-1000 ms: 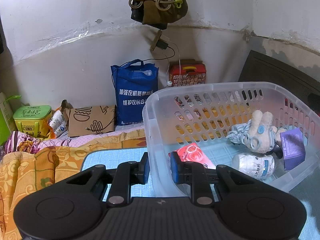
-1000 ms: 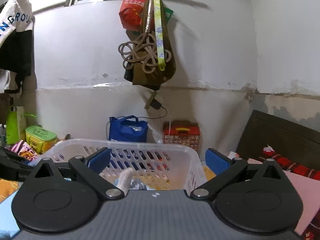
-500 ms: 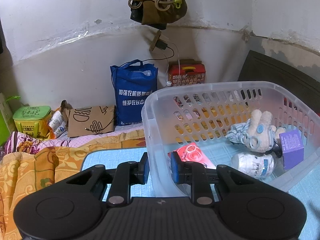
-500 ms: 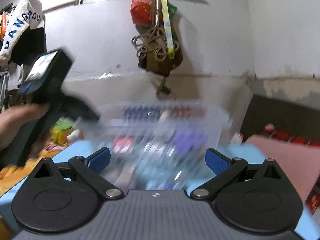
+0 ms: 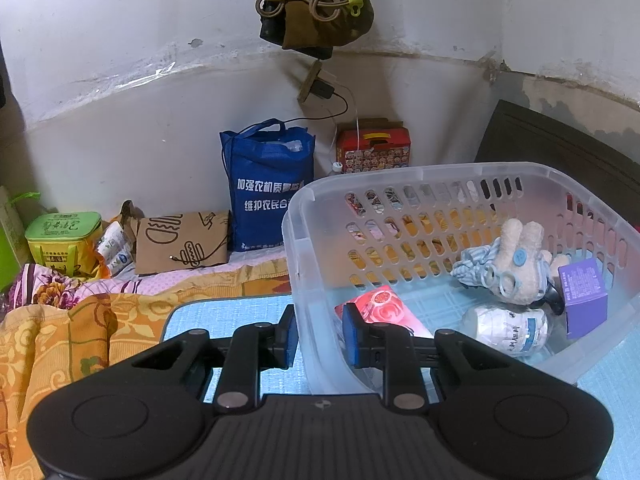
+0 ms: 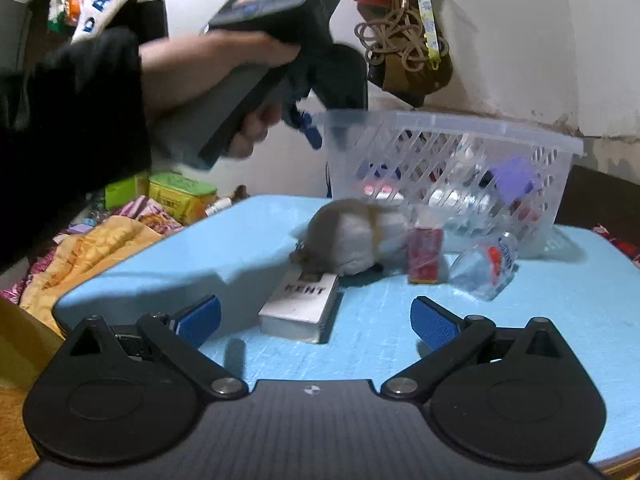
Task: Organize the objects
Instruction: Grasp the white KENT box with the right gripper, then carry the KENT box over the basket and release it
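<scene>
My left gripper (image 5: pixel 318 336) is clamped on the near-left wall of the basket (image 5: pixel 436 174), one pad outside, one inside, steadying it on the blue mat (image 6: pixel 224 236). My right gripper (image 6: pixel 314 320) has its jaws wide apart, nothing between them, low over the mat and aimed at the loose pile in front of the basket.

Closest to the right jaws: the white Kent pack (image 6: pixel 302 306), lying flat, roughly centred between the pads but ahead of them. Just behind it, touching or nearly so, a grey plush (image 6: pixel 352 236). Right of that, a small red carton (image 6: pixel 425 254) upright and a clear bottle (image 6: pixel 490 266) leaning. That part of the right view is motion-blurred, so I can't say whether carton and bottle touch.

Already in the basket: bunny toy (image 5: pixel 516 264), purple box (image 5: pixel 582 292), white bottle (image 5: pixel 506 330), red packet (image 5: pixel 384 306).

Step, as I read it: picking the next loose item, most likely the pack. Four things left on the mat, so about halfway.

Next move needs: ease forward until the pads straddle the pack's long sides, stay low without scraping the mat, close, lift clear of the plush, carry over the rim. Left keeps its hold so the basket doesn't slide.
</scene>
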`<state>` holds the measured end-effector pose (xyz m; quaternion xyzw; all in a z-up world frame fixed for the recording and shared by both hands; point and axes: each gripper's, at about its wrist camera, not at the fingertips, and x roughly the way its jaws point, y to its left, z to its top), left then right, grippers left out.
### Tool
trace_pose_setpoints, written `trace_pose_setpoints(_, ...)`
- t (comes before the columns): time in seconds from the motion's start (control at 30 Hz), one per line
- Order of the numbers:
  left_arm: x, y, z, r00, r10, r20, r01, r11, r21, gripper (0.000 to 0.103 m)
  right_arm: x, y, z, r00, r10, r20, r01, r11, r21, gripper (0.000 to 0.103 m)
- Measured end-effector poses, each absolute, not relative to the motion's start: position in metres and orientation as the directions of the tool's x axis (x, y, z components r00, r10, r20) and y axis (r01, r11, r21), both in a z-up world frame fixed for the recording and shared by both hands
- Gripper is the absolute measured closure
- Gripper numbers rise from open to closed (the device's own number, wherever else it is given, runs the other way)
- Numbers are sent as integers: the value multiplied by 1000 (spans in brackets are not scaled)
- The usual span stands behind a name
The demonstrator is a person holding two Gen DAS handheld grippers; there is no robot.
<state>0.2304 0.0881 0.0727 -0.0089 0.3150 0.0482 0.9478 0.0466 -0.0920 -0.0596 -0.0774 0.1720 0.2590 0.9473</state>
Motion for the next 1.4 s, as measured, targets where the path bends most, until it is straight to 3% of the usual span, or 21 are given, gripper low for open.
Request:
trace_pose_setpoints(0.1, 230, 89, 73, 797, 79, -598, -92, 996, 9, 74, 48, -84, -68, 813, 435, -388, -488, 872, -44, 0)
trace_pose_setpoints(0.27, 230, 90, 73, 802, 74, -593, -85, 996, 10, 73, 51, -82, -72, 849, 393, -352, -439, 897, -57, 29)
trace_pose_setpoints(0.4, 230, 90, 73, 803, 72, -591, -81, 997, 10, 73, 53, -78, -74, 859, 387, -336, -431, 900, -67, 44)
trace_pose_setpoints(0.47, 230, 91, 73, 805, 69, -590, -79, 997, 9, 73, 50, -74, -75, 854, 404, -327, -452, 888, -85, 59)
trace_pose_setpoints(0.77, 229, 90, 72, 808, 74, -585, -79, 997, 16, 73, 40, -102, -62, 863, 435, -257, -466, 882, -73, 60)
trace_pose_setpoints(1.0, 230, 89, 71, 809, 78, -583, -83, 996, 19, 73, 45, -158, -40, 866, 432, -252, -434, 900, 52, 60)
trace_pose_setpoints(1.4, 229, 88, 72, 806, 80, -587, -85, 996, 19, 73, 64, -212, 30, 883, 440, -161, -435, 898, 70, 60)
